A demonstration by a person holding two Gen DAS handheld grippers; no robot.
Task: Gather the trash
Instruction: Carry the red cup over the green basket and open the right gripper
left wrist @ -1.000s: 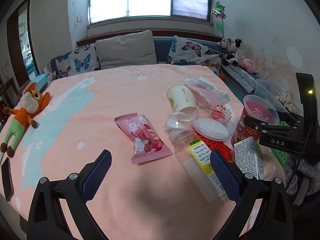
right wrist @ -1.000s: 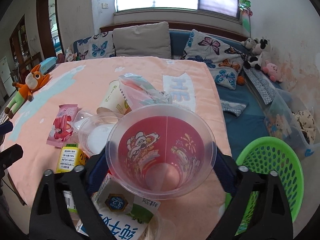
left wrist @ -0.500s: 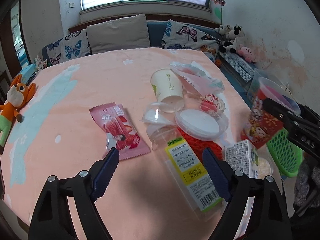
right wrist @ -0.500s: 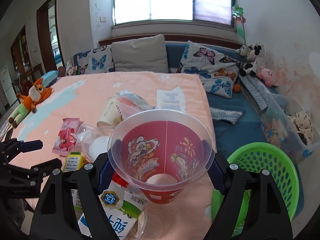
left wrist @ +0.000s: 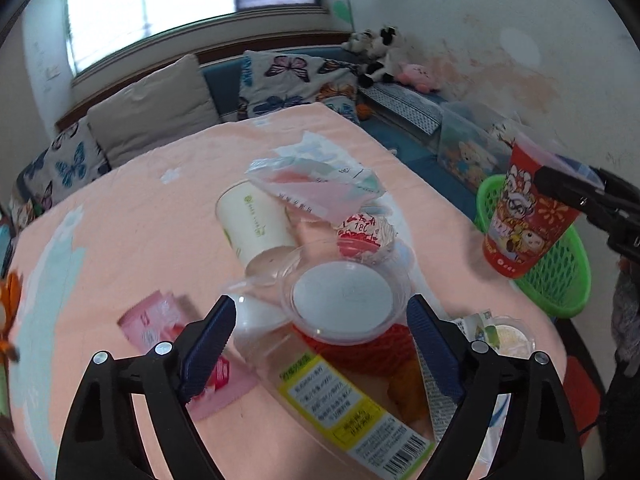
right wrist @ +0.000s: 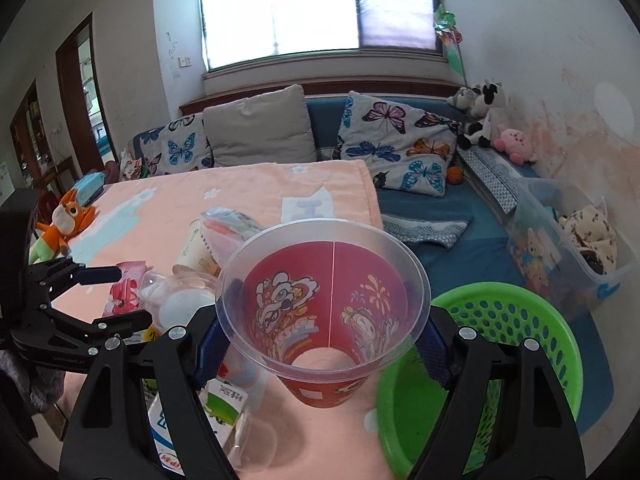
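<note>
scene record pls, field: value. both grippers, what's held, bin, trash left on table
right gripper: shut on red cup, carried clear of the table
left gripper: jaws opening, nothing gripped, over the trash pile
bin: green basket, beside the table edge, below and right of the cup
under left gripper: clear lidded tub, clear bottle with yellow label
other trash on table: paper cup on its side, pink wrapper, milk carton
surface: pink blanket

Counted: one red printed cup [right wrist: 324, 320], one paper cup [left wrist: 256, 220], one green basket [right wrist: 516, 328], two butterfly cushions [right wrist: 400, 148], one pink wrapper [left wrist: 160, 320].
</note>
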